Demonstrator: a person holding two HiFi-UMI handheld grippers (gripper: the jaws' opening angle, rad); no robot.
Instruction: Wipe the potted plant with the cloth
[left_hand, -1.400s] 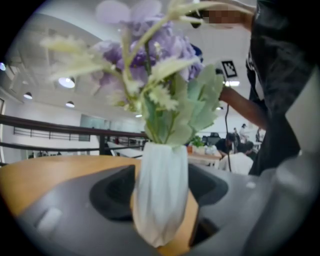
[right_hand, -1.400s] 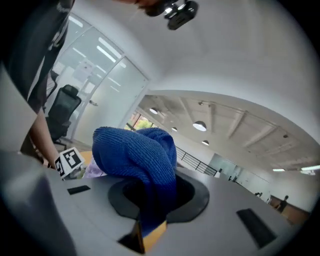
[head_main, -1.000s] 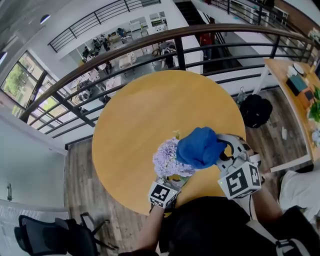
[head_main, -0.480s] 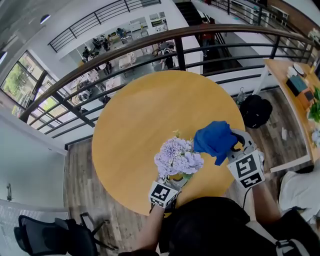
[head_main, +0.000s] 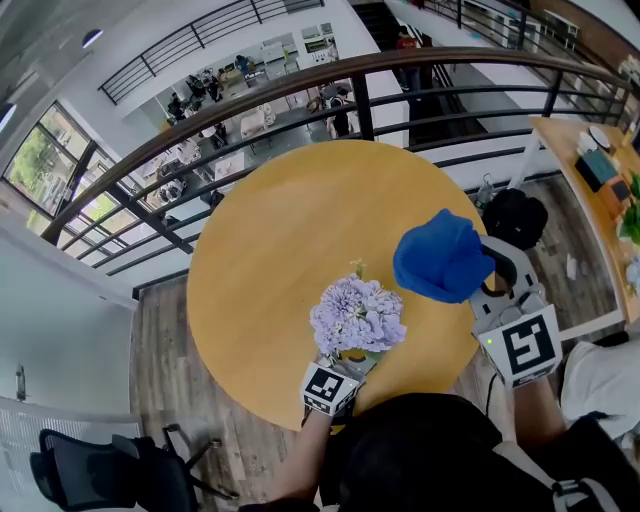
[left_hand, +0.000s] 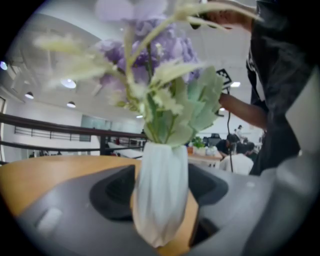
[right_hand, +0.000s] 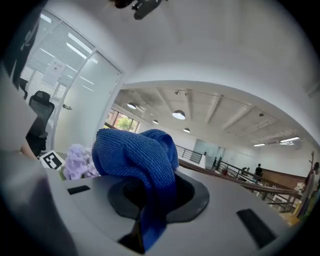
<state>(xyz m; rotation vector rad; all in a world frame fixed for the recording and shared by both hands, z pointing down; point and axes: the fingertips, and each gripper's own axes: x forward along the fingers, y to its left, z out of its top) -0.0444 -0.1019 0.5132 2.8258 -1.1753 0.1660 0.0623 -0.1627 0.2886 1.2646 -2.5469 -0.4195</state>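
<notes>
The potted plant, purple flowers in a white ribbed vase, stands near the front edge of the round table. My left gripper is shut on the vase, a jaw on each side of it. In the left gripper view, green leaves and blurred flowers rise above the vase. My right gripper hangs to the right of the flowers, shut on a bunched blue cloth. In the right gripper view the cloth drapes over the jaws, with the flowers off to its left. The cloth is clear of the plant.
The yellow round table stands by a dark balcony railing. A black backpack lies on the floor to the right, near a wooden desk. A black office chair stands at the lower left.
My right gripper has carried the blue cloth off the flowers, to the right and upward, rolling as it went. The flowers now show uncovered. The left gripper and vase stayed put.
</notes>
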